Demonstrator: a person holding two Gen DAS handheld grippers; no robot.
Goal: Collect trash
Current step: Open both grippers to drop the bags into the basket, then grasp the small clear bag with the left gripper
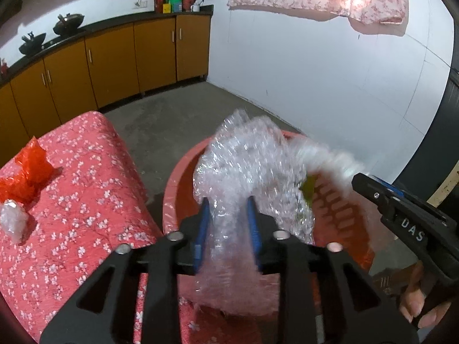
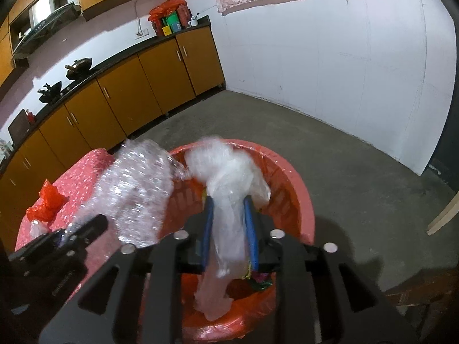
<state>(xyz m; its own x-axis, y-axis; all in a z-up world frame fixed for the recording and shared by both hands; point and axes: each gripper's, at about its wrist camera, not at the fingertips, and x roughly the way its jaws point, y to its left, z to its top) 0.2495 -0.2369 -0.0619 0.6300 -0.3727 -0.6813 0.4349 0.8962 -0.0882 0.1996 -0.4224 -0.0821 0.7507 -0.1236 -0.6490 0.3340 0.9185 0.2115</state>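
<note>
A red plastic basket (image 1: 172,189) (image 2: 298,189) stands on the floor beside the table, right under both grippers. My left gripper (image 1: 228,200) hovers over its rim, its blue pads standing apart with a wad of bubble wrap (image 1: 243,157) (image 2: 137,189) loosely between them. My right gripper (image 2: 228,197) hangs over the basket's middle, jaws also parted. A crumpled white plastic film (image 2: 226,172) sits between them and trails down into the basket. Coloured scraps (image 2: 258,281) lie in the basket's bottom.
A table under a red flowered cloth (image 1: 86,186) lies to the left, carrying a red plastic bag (image 1: 25,172) and a small clear plastic wad (image 1: 13,220). Orange cabinets (image 1: 114,57) line the far wall. Concrete floor (image 2: 358,157) surrounds the basket. A hand (image 1: 416,306) holds the right gripper.
</note>
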